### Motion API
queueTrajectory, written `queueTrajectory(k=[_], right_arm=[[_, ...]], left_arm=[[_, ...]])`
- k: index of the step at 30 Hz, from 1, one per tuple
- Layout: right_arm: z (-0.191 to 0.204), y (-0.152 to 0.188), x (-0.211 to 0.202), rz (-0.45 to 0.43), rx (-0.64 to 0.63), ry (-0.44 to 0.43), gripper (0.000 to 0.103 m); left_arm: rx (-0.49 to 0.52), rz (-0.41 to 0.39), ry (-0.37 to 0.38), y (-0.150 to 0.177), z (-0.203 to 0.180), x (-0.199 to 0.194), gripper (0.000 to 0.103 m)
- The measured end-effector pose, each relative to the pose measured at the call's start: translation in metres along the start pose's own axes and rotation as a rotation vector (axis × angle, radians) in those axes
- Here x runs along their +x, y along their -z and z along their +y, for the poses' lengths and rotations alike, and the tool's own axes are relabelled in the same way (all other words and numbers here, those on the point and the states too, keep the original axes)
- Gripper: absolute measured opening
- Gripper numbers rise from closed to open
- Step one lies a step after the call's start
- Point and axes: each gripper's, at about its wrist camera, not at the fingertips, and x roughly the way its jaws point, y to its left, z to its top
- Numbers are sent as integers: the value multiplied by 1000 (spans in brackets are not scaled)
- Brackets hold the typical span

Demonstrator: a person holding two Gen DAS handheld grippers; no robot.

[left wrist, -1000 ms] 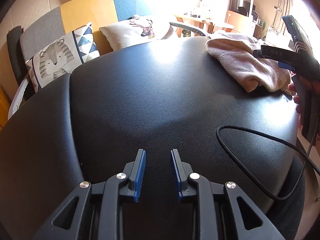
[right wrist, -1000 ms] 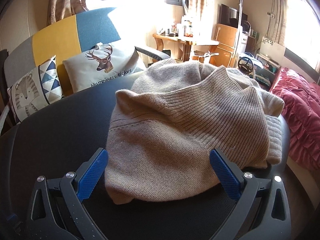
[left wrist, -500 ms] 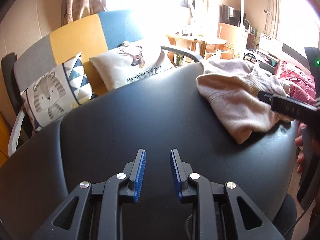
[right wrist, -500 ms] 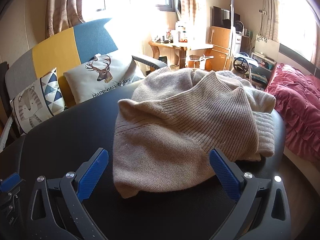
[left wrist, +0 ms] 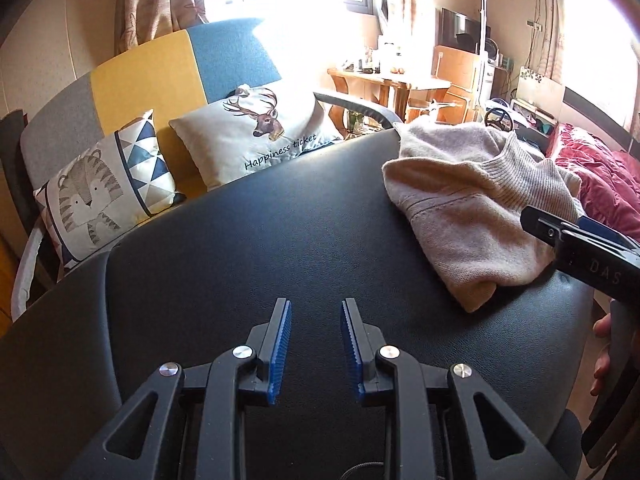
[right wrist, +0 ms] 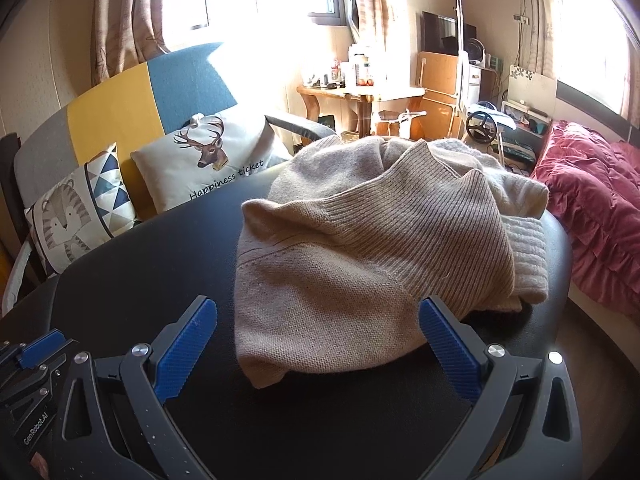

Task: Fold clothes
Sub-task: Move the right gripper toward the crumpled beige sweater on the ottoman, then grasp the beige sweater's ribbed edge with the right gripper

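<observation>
Your left gripper [left wrist: 316, 348] hovers over bare black leather-look desk [left wrist: 240, 264], jaws partly parted and empty. Your right gripper [right wrist: 318, 346] gapes wide, empty, framing the crumpled beige knitted sweater [right wrist: 368, 256] heaped at the desk's far right, ready for a first grab.

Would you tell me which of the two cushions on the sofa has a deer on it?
The deer cushion, pale with antlers and the words "Happiness ticket", lying nearer the sweater. The other, the tiger cushion, has blue triangles.
</observation>
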Motion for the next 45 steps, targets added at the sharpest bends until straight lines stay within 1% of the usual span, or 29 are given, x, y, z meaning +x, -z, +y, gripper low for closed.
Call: queueTrajectory(k=[8, 15, 21, 30, 35, 37, 40, 42, 45], right_arm=[[-1, 4, 1, 15, 18, -8, 103], [-2, 7, 5, 32, 12, -1, 103], [-6, 10, 6, 43, 32, -3, 103], [-11, 7, 11, 52, 46, -2, 103], [-13, 5, 29, 81, 43, -18, 103], [-14, 0, 41, 89, 30, -4, 103], [-20, -7, 59, 104, 43, -3, 103], [-26, -11, 67, 98, 70, -14, 103], [-31, -14, 76, 103, 84, -8, 103]], left_arm=[[-18, -5, 7, -7, 2, -2, 26], [0, -1, 20, -6, -3, -2, 26], [27, 0, 33, -6, -9, -3, 26], [51, 10, 39, -7, -17, -1, 26], [69, 19, 47, -8, -23, 1, 26], [77, 28, 48, -8, -25, 2, 26], [90, 46, 53, -7, -27, 4, 26], [97, 47, 53, -5, -28, 4, 26], [102, 46, 51, -4, -28, 7, 26]])
